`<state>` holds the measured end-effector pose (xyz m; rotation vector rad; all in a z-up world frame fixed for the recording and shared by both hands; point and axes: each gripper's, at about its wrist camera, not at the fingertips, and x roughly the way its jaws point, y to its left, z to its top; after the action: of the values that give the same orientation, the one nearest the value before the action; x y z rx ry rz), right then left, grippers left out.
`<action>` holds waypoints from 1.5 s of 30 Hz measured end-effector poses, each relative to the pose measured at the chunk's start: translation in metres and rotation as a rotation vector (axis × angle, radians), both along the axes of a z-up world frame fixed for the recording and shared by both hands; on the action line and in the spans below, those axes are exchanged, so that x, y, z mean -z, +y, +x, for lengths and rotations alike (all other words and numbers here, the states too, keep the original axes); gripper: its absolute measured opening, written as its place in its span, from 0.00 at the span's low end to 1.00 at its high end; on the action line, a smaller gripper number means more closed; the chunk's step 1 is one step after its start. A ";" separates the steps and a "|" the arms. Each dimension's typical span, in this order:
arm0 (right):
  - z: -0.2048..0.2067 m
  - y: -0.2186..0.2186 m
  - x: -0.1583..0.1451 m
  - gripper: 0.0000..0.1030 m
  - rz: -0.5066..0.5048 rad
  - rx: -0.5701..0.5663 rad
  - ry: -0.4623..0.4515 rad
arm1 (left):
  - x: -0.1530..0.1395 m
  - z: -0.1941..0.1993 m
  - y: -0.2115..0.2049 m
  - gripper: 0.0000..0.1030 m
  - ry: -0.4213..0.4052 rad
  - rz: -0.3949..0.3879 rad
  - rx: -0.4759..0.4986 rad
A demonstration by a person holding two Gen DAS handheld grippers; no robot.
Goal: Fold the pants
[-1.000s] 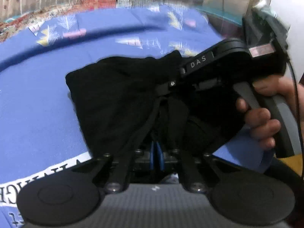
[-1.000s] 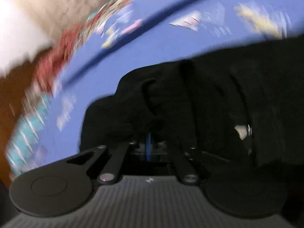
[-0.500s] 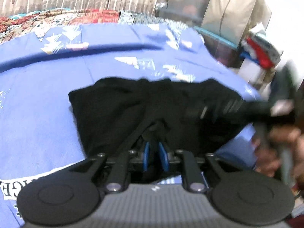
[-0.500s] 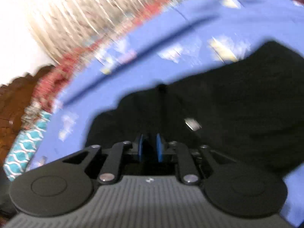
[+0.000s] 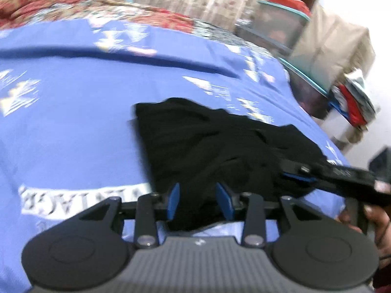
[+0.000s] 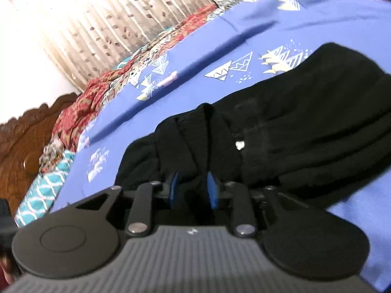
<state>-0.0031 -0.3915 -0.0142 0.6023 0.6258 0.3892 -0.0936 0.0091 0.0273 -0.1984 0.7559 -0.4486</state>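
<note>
The bed (image 5: 73, 112), under a blue printed sheet, carries the black pants (image 5: 220, 146), already bundled into a compact, roughly folded stack lying just ahead of both tools, long axis running left to right. The left gripper (image 5: 199, 201) has its blue fingers (image 5: 173, 201) parted around the near edge, gripping nothing. The right gripper (image 6: 193, 190) is likewise spread at the cloth's edge (neither looks clearly nearer). Stacked storage bins (image 5: 278, 26) stand beyond the bed, contents unclear.

Black pants (image 5: 207, 144) (image 6: 305, 127) folded into compact rumpled bundle, lying flat on blue bedsheet (image 5: 73, 112).
</note>
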 end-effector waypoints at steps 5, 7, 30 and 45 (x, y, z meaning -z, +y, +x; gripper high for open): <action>-0.015 -0.010 0.013 0.29 0.041 -0.002 0.086 | 0.021 -0.013 0.053 0.36 0.048 -0.015 -0.127; -0.022 -0.014 0.015 0.29 0.034 -0.017 0.110 | 0.033 -0.018 0.072 0.38 0.092 -0.014 -0.183; -0.032 -0.043 0.079 0.00 0.435 0.150 0.216 | 0.059 -0.024 0.085 0.50 0.075 -0.102 -0.220; -0.034 -0.045 0.082 0.00 0.422 0.158 0.212 | 0.059 -0.024 0.084 0.50 0.075 -0.103 -0.221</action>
<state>-0.0374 -0.4366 -0.0964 1.0998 0.6983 0.3119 -0.1174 0.0934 -0.0318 -0.3924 0.7751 -0.2714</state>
